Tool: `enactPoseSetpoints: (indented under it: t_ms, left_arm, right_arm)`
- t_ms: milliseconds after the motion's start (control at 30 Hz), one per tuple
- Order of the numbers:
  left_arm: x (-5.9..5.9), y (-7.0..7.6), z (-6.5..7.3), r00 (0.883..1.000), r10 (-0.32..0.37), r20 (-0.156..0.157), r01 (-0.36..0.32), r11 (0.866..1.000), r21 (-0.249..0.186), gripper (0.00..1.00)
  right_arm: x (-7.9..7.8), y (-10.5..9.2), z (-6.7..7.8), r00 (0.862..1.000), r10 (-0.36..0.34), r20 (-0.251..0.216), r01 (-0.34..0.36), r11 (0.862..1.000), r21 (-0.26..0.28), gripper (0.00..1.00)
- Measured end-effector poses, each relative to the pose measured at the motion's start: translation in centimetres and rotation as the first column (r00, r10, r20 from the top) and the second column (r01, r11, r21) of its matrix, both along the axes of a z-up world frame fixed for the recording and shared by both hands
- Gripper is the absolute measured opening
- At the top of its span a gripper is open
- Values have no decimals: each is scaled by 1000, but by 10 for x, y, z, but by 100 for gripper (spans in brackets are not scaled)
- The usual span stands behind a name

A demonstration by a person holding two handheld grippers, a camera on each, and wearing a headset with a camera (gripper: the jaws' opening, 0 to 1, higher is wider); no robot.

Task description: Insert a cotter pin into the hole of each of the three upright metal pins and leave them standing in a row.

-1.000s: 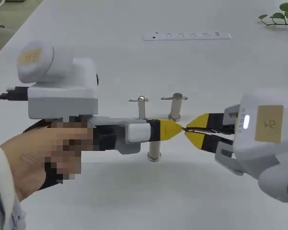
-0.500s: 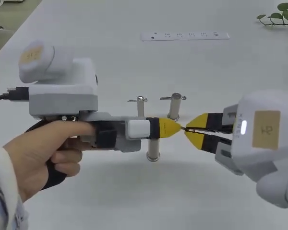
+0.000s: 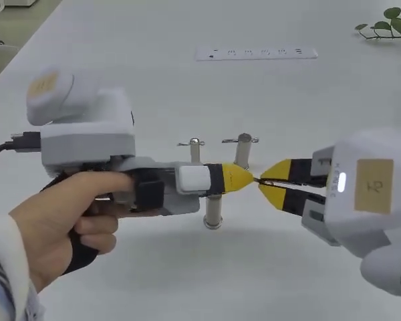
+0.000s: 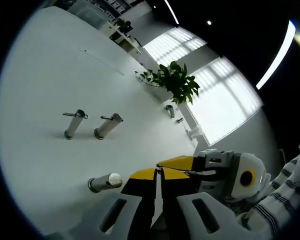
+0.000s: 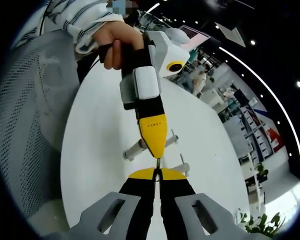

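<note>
While my left hand-held gripper point(image 3: 246, 179) is closed together, my right hand-held gripper point(image 5: 157, 173) clamps a cotter pin point(image 3: 262, 180).

The tabletop point(image 3: 187, 281) is smooth, matt white. The front pin point(image 3: 212, 212), at 6 o'clock of the claw tips, is satin grey metal with a bright end face; the rear left pin point(image 3: 195, 152) and rear right pin point(image 3: 243, 151) look alike. The left claw point(image 3: 249, 178) and right claw point(image 3: 260, 182) have matt yellow tips, black shanks and smooth white plastic housings. The cotter pin point(image 3: 265, 181) is thin dark wire. The sleeve point(image 3: 0, 281) is striped cloth.
</note>
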State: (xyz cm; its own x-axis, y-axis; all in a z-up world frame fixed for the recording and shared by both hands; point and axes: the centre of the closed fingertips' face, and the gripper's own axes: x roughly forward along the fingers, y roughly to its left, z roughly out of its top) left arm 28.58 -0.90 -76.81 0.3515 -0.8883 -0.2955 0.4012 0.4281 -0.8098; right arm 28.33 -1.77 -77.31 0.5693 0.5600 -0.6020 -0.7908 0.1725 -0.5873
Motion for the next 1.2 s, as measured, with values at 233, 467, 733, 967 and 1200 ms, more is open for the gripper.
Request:
enactPoseSetpoints:
  t_ms: [233,467,733,967,1200]
  left_arm:
    - [-2,-1,-2,999,0,-38,0,1000,8,1]
    - [-4,-2,-2,1000,-20,14,19,999,46,0]
    - [-7,-2,1,999,-38,38,36,998,47,0]
    - [-7,-2,5,994,-64,90,58,996,65,0]
    - [-20,-5,10,949,-209,237,178,973,145,0]
  right_arm:
    - [-2,-1,-3,1000,11,3,-11,1000,-14,2]
    - [-3,-2,-2,1000,12,-15,-12,1000,0,3]
    - [-7,3,-1,995,16,-94,-5,993,114,9]
    - [-6,-3,3,988,-8,-157,38,982,185,17]
    - [-13,-16,0,903,4,-430,149,935,321,29]
